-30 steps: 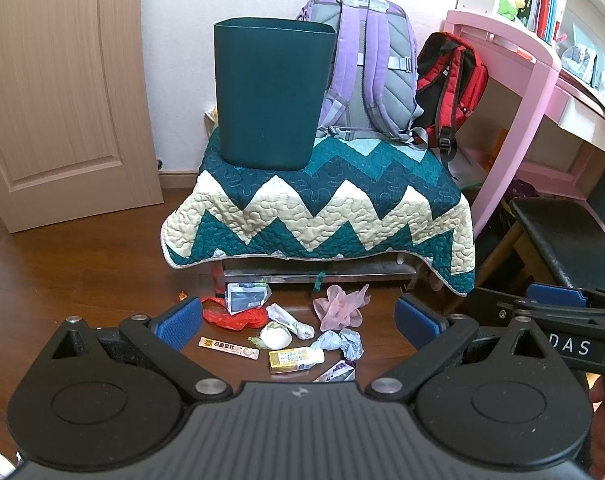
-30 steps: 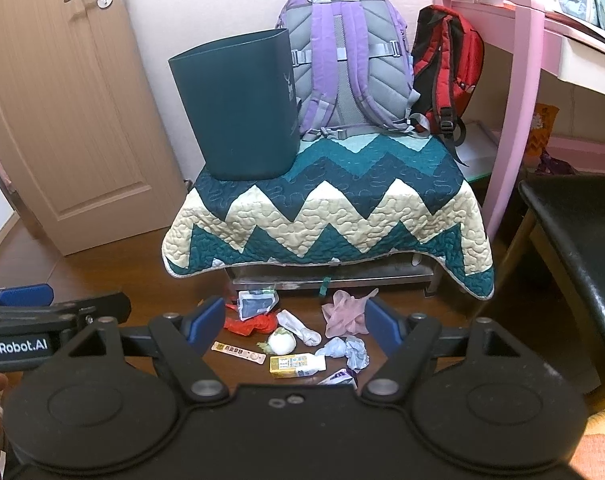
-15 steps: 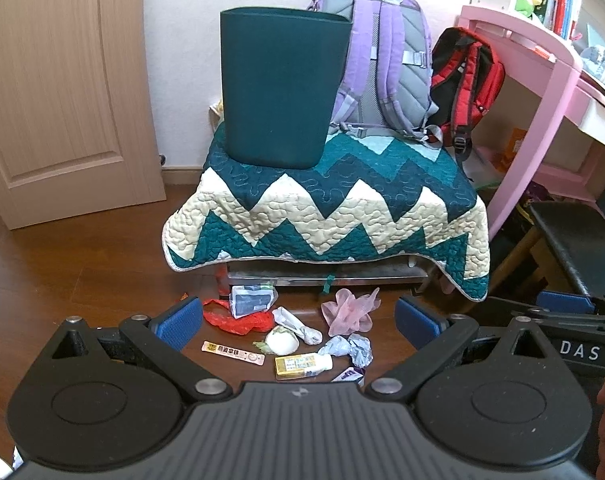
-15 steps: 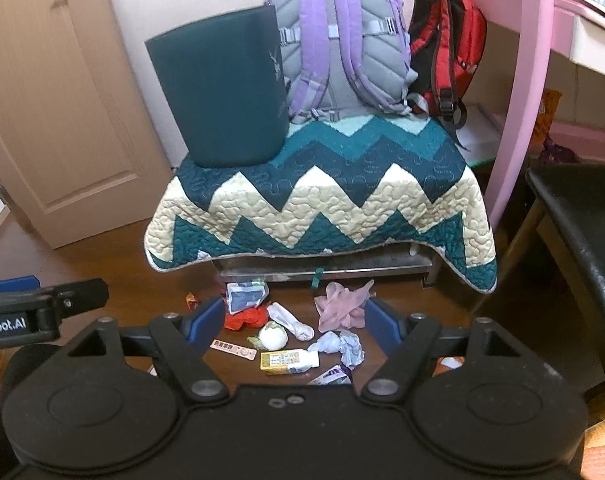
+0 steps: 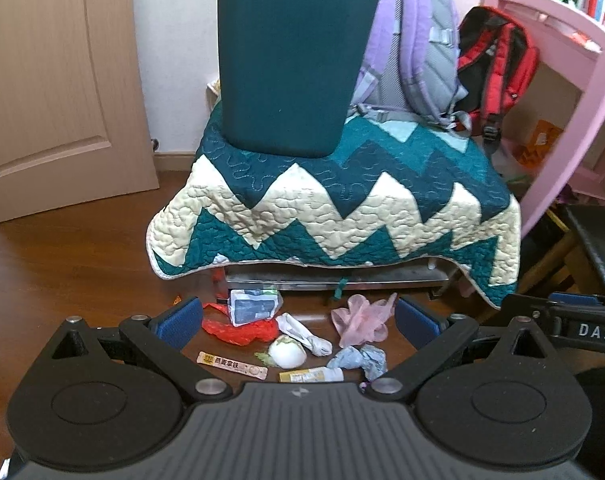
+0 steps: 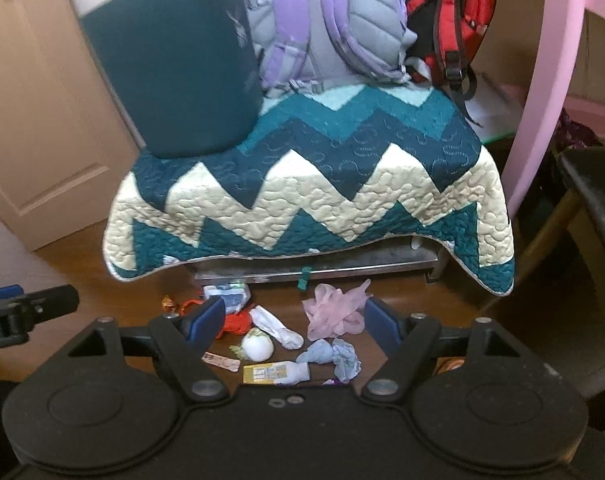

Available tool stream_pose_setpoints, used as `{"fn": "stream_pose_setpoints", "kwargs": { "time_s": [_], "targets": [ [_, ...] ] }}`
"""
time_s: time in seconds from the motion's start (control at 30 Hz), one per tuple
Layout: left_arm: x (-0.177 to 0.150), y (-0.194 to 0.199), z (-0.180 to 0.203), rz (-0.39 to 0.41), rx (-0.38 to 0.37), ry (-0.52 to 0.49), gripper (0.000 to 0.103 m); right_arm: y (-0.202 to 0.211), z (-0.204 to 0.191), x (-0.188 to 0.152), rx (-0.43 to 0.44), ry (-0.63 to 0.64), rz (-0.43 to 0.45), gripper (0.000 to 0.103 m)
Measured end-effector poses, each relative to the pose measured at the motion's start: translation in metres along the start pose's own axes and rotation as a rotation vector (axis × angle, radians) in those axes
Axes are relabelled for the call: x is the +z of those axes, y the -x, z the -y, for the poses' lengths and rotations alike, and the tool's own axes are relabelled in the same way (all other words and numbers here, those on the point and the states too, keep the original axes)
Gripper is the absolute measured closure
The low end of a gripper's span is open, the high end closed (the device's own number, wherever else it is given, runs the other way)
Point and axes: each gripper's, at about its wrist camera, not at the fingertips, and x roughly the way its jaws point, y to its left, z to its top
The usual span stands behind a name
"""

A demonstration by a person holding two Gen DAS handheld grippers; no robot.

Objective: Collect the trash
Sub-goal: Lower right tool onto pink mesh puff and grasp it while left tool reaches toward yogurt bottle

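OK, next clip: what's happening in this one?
A person holds two grippers above a pile of litter on the wood floor, in front of a quilt-covered bench. The left gripper and the right gripper are both open and empty. Nothing is picked up yet: the pink wad, white ball and red wrapper lie untouched. The dark green bin stands on the quilt.

Both grippers now sit closer to the quilted bench (image 5: pixel 334 208) than a second ago. The dark green bin (image 5: pixel 290 60) on it fills more of each view, its rim cut off in the right wrist view, and the trash pile (image 5: pixel 298 336) below the bench looms nearer.
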Motion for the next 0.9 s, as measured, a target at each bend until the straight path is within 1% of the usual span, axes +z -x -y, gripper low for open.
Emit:
{"fn": "stream_pose_setpoints", "kwargs": {
  "time_s": [0.17, 0.23, 0.3, 0.4, 0.57, 0.63, 0.73, 0.9],
  "targets": [
    [0.013, -0.042, -0.01, -0.043, -0.005, 0.015, 0.0, -0.042, 0.01, 0.012, -0.023, -0.004, -0.043, 0.027],
    [0.016, -0.058, -0.014, -0.053, -0.008, 0.016, 0.0, -0.061, 0.014, 0.015, -0.006, 0.014, -0.058, 0.027],
    [0.018, -0.074, -0.017, -0.055, -0.011, 0.013, 0.0, -0.081, 0.019, 0.018, -0.003, 0.021, -0.079, 0.027],
    [0.019, -0.102, -0.023, -0.068, 0.004, 0.006, 0.0, -0.112, 0.026, 0.023, 0.01, 0.012, -0.105, 0.027],
    [0.018, -0.152, -0.024, -0.112, 0.016, -0.008, 0.0, -0.167, 0.031, 0.026, -0.001, 0.032, -0.148, 0.027],
    [0.016, -0.176, -0.023, -0.143, 0.014, -0.002, 0.0, -0.191, 0.034, 0.025, 0.007, 0.031, -0.187, 0.027],
    [0.01, -0.212, -0.025, -0.195, 0.012, 0.029, 0.0, -0.224, 0.04, 0.023, -0.005, 0.007, -0.236, 0.027],
    [-0.01, -0.268, -0.024, -0.306, 0.004, 0.077, 0.0, -0.271, 0.051, 0.017, -0.024, -0.02, -0.3, 0.027]
  ]
}}
